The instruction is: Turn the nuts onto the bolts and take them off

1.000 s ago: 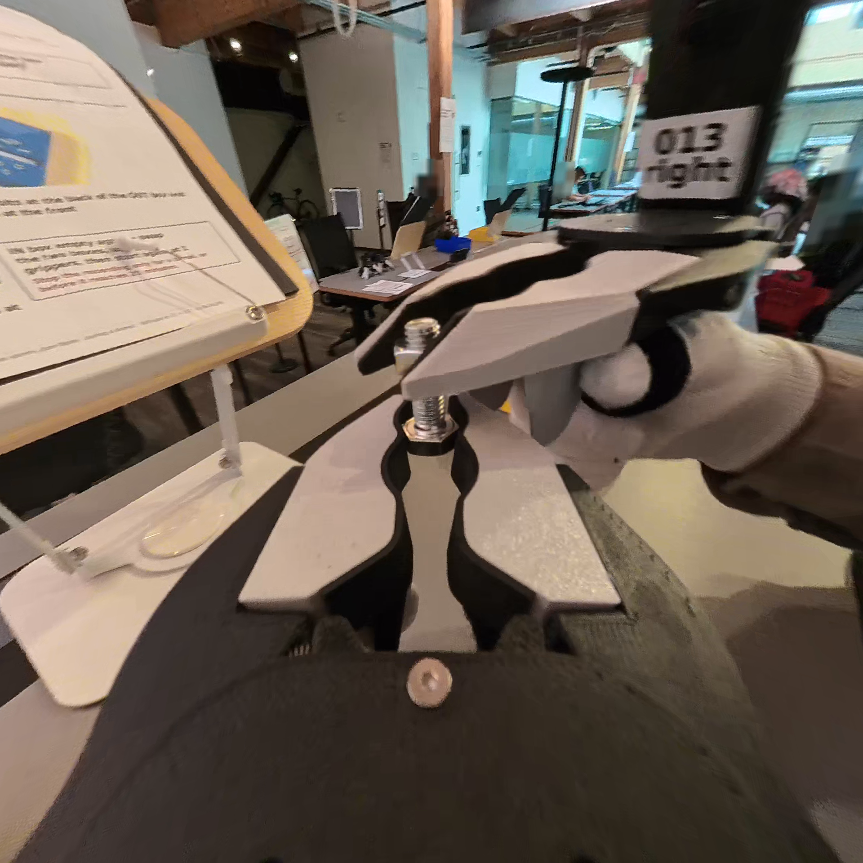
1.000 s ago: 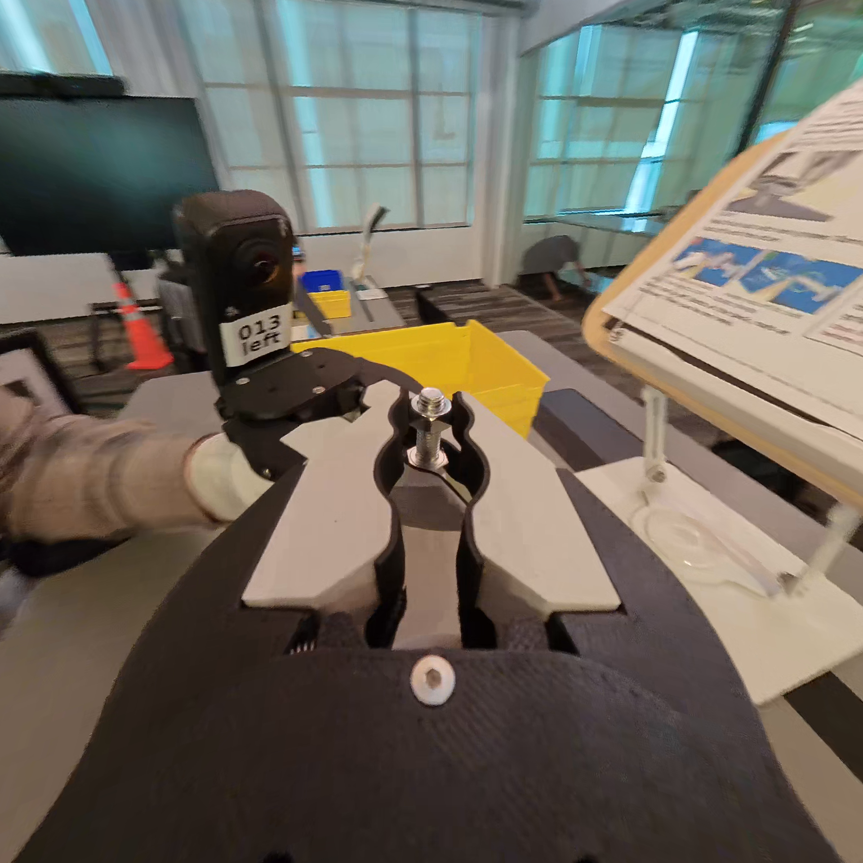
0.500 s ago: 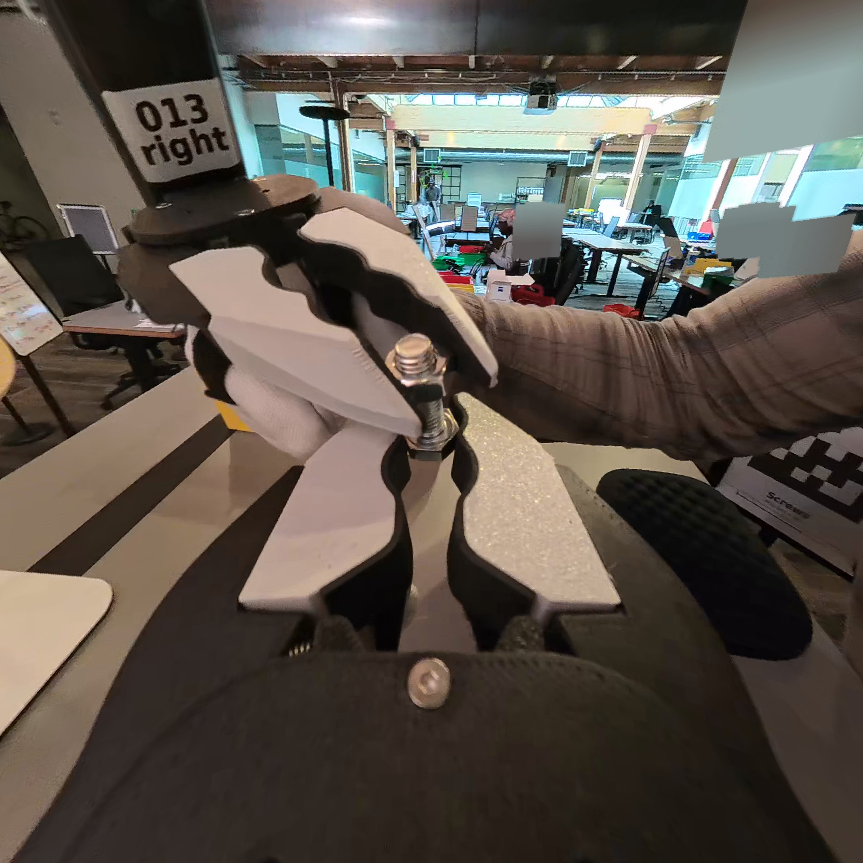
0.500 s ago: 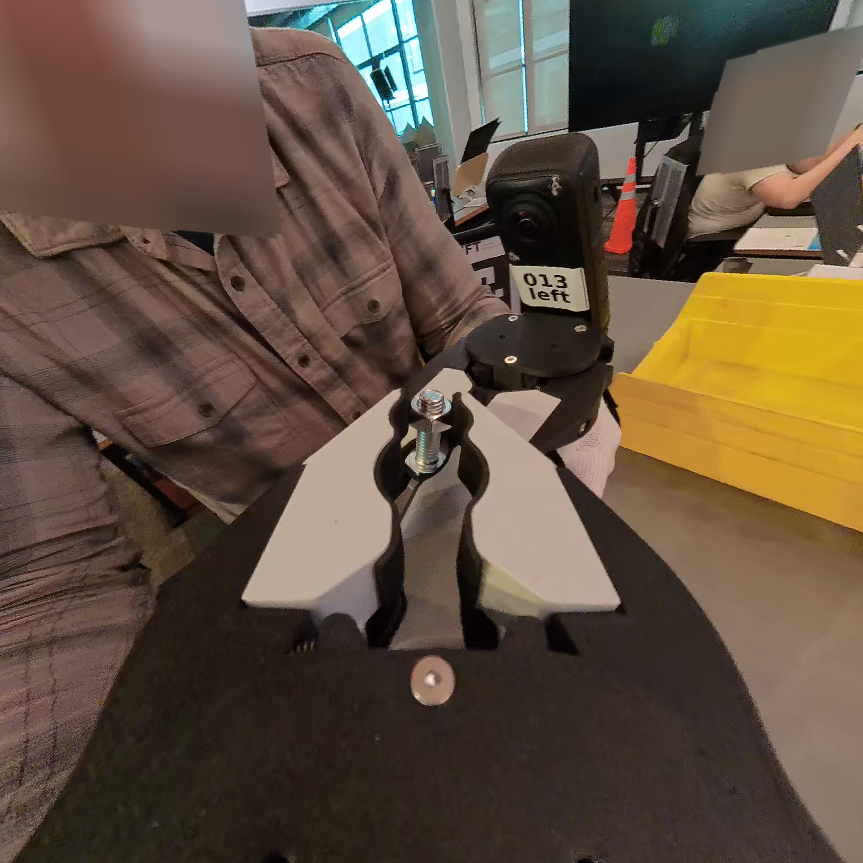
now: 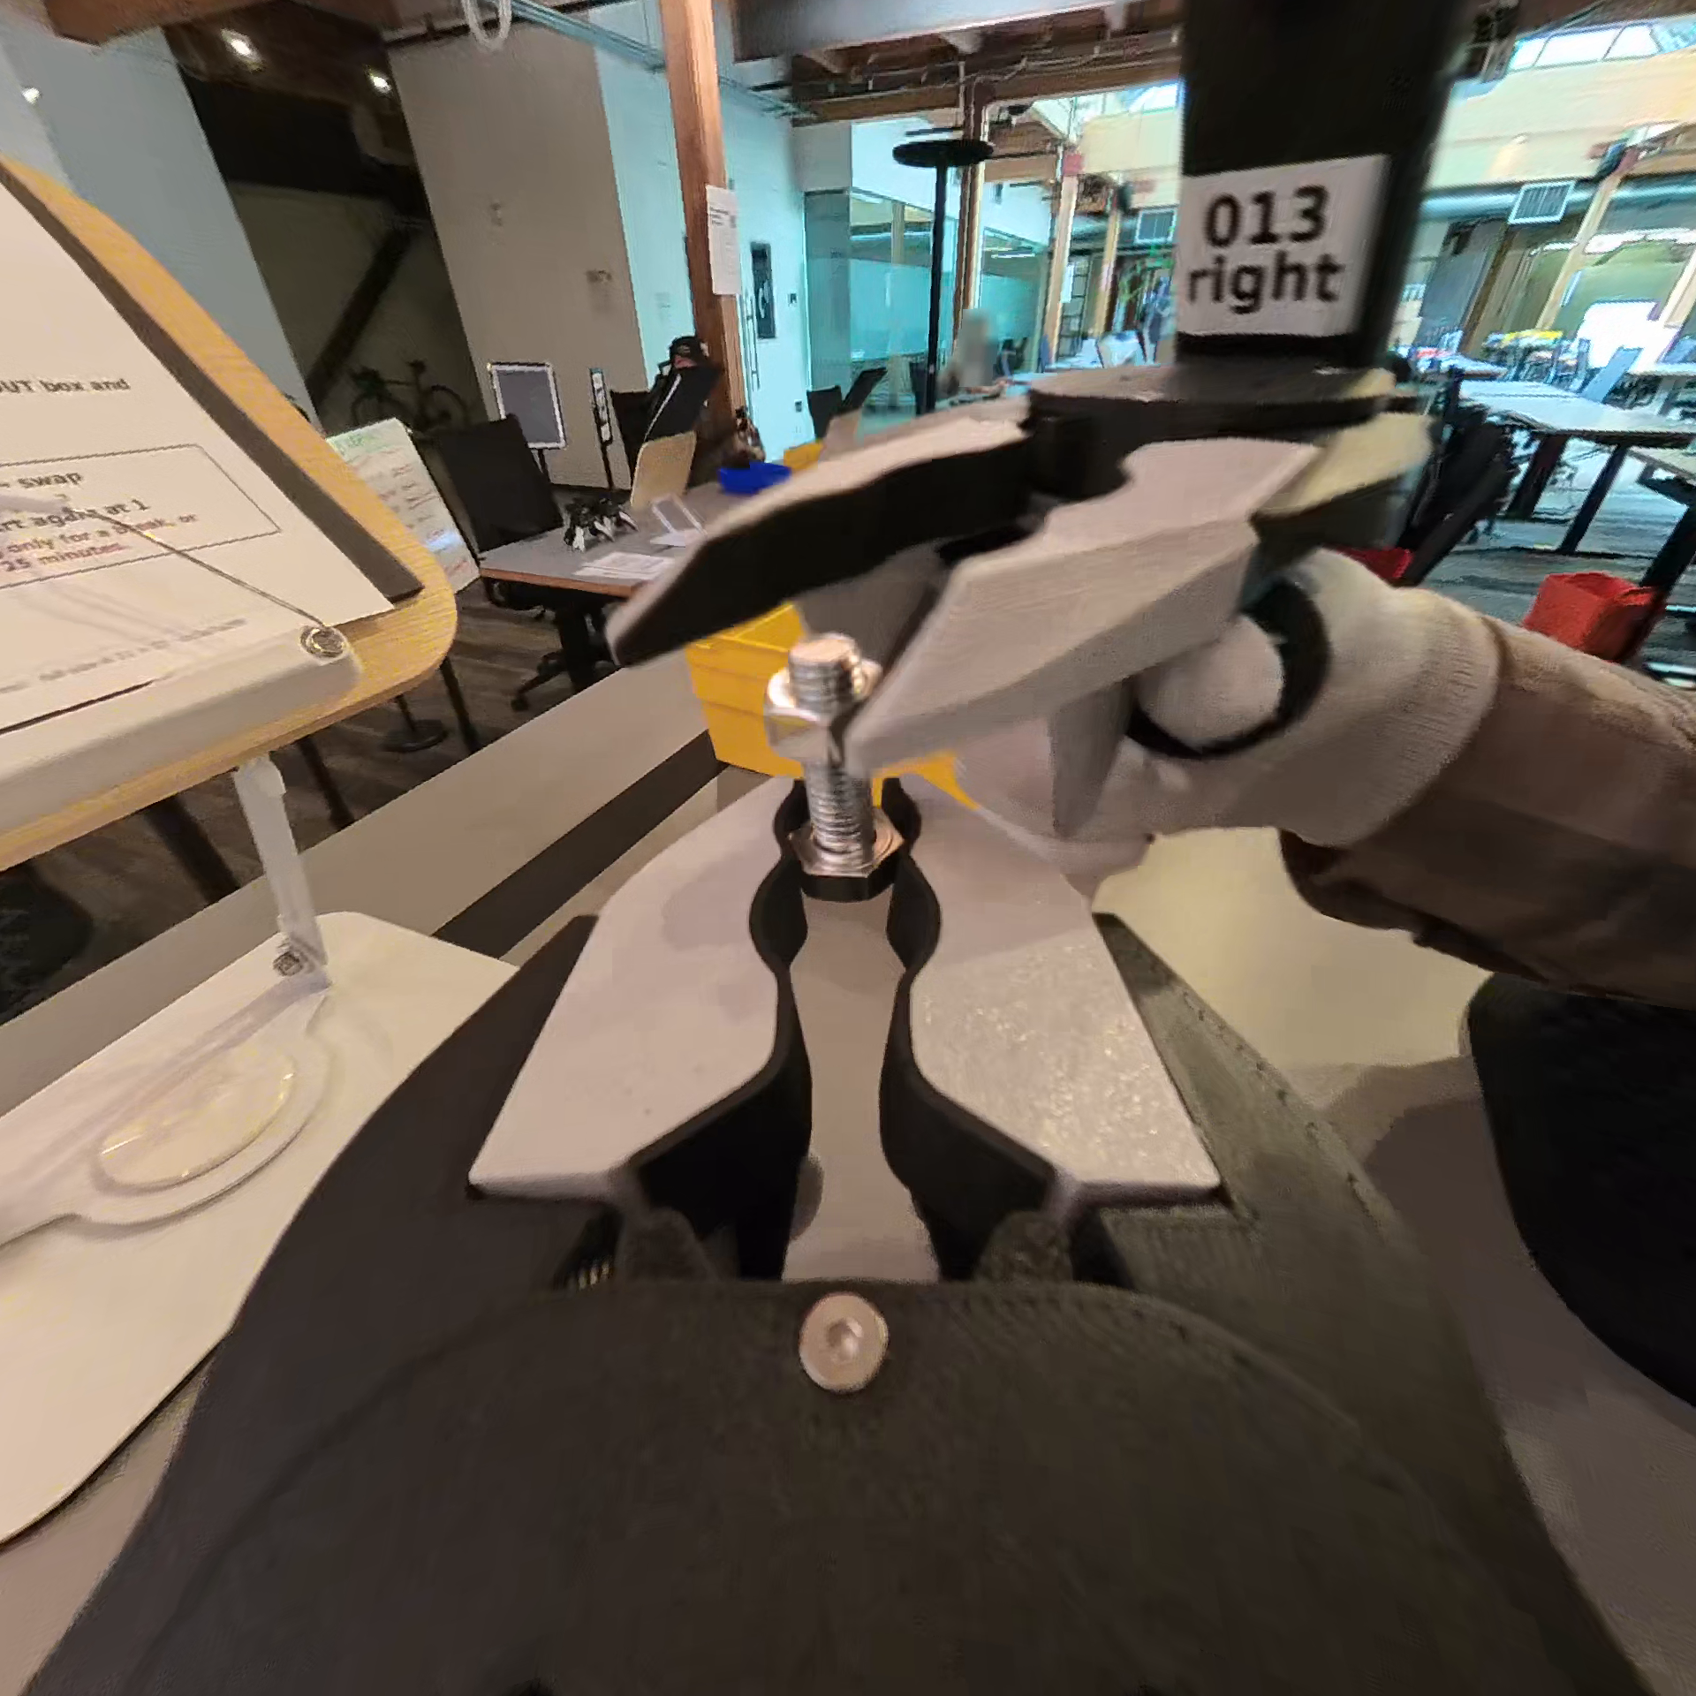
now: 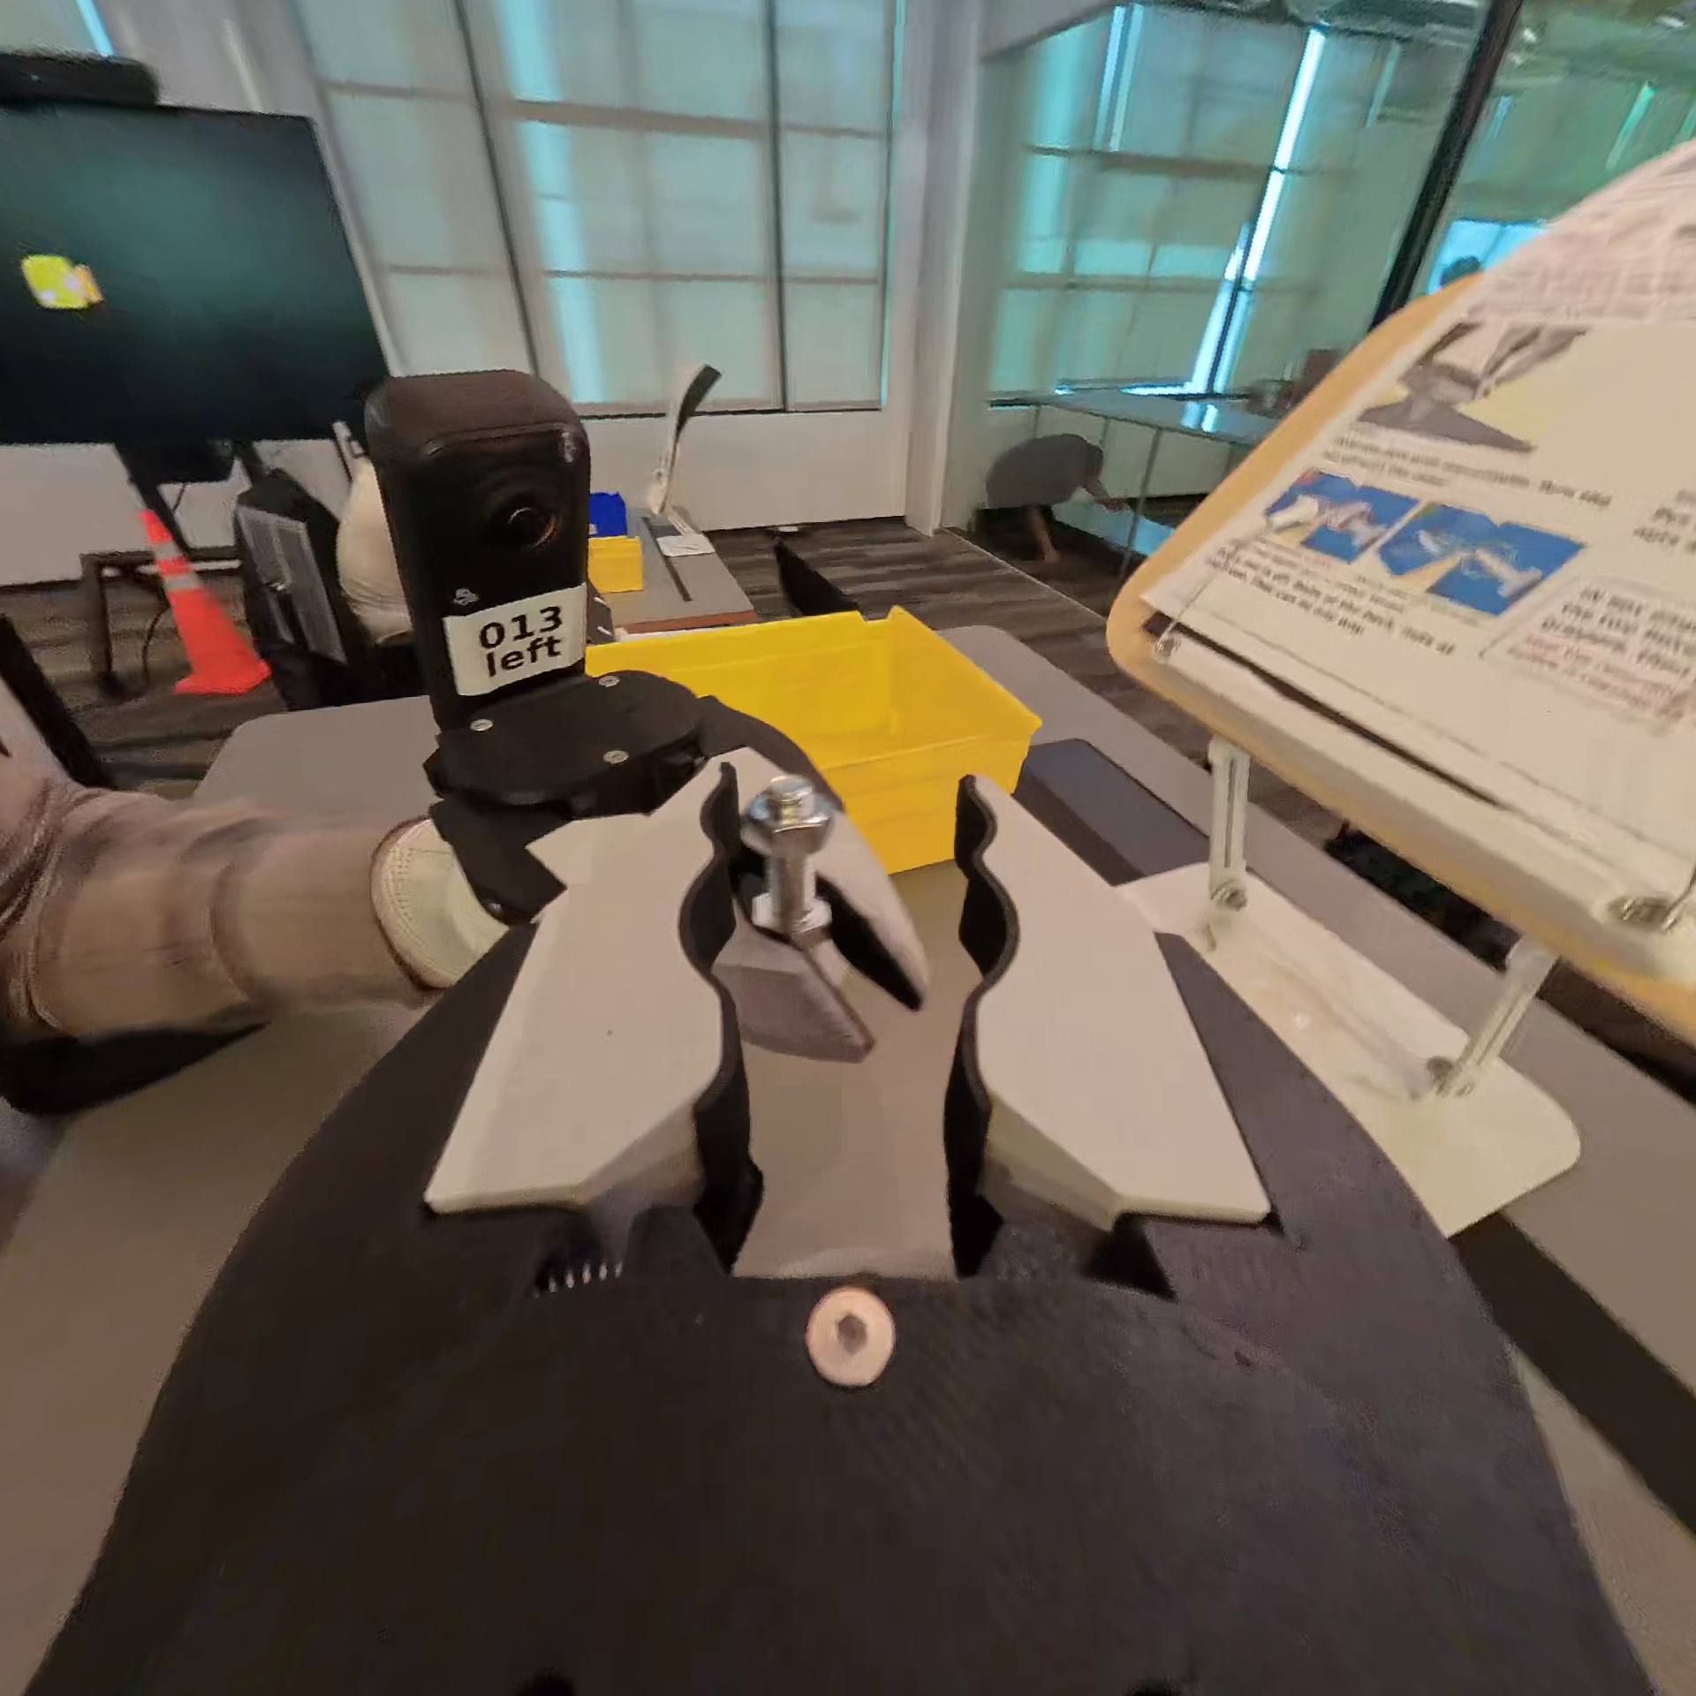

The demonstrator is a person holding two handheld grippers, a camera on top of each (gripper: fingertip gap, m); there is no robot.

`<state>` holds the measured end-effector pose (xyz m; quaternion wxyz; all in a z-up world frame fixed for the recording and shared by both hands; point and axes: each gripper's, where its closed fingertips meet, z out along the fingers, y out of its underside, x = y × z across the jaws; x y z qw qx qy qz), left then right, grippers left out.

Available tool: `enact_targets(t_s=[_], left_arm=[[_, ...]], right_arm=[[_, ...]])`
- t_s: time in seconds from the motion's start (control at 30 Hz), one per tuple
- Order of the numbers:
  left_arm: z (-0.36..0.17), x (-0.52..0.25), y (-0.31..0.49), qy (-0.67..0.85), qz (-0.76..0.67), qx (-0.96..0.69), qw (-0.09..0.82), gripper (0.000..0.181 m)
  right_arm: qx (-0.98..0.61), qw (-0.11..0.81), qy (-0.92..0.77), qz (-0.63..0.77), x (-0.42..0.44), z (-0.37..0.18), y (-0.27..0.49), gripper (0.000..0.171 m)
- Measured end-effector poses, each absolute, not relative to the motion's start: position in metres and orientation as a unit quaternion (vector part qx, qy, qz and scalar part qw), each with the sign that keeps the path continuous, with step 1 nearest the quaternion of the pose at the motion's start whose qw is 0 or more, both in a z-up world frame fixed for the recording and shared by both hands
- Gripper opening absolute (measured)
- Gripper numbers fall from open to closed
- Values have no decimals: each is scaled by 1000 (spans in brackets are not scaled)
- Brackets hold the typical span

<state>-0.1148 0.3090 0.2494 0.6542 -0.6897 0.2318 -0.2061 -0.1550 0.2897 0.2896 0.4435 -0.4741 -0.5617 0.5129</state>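
Note:
A steel bolt (image 5: pixel 833 797) stands upright, its hex head (image 5: pixel 840 861) clamped between the tips of my shut left gripper (image 5: pixel 840 826). A nut (image 5: pixel 812 711) sits near the top of the thread. My right gripper (image 5: pixel 739 688) reaches in from the right, jaws open around the nut; its near finger (image 5: pixel 1037 633) touches the nut's side. In the right wrist view the nut (image 6: pixel 787 817) lies between the spread fingers of my right gripper (image 6: pixel 849 798), closer to the left finger (image 6: pixel 606 991). The left gripper (image 6: pixel 886 1014) holds the bolt (image 6: pixel 789 881) from the left.
A yellow bin (image 6: pixel 853 697) stands on the grey table behind the bolt; it also shows in the left wrist view (image 5: pixel 734 697). A wooden document stand (image 6: pixel 1468 596) on a white base (image 6: pixel 1377 1055) stands close by, at the left in the left wrist view (image 5: pixel 184 551). A black pad (image 5: pixel 1606 1147) lies at the right.
Half a second ago my right gripper was shut on the nut and both grippers were swung toward the person. Now the right jaws are open and both have swung back toward the document stand.

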Motion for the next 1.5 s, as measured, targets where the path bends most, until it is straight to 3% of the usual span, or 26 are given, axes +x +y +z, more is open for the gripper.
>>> enact_targets(t_s=[0.13, 0.2, 0.5, 0.67, 0.77, 0.97, 1.1, 1.17, 1.23, 1.3, 1.5], left_arm=[[248, -114, 309, 239, -198, -692, 652, 14], [247, -114, 310, 240, -189, -696, 650, 15], [249, -108, 303, 261, -207, -685, 647, 15], [254, -94, 291, 282, -271, -664, 638, 15], [257, -81, 276, 316, -319, -642, 622, 15], [254, -47, 246, 381, -390, -609, 577, 14], [256, -38, 232, 408, -412, -589, 563, 14], [257, -43, 237, 395, -408, -594, 570, 15], [258, -56, 248, 370, -394, -605, 585, 15], [256, -68, 261, 347, -365, -624, 598, 15], [244, -95, 295, 280, -270, -677, 625, 15]], right_arm=[[-514, 487, -518, 480, -155, 280, 288, 36], [-518, 499, -499, 483, -155, 281, 285, 18], [-490, 489, -514, 506, -151, 283, 277, 17], [-414, 397, -603, 554, -143, 285, 260, 17], [-325, 307, -671, 591, -128, 287, 244, 16], [-182, 46, -746, 640, -90, 282, 214, 18], [-121, -42, -755, 643, -81, 283, 199, 18], [-134, -16, -750, 648, -90, 285, 203, 19], [-187, 72, -749, 632, -111, 284, 216, 50], [-239, 144, -751, 598, -123, 283, 230, 67], [-438, 302, -699, 479, -140, 279, 286, 62]])
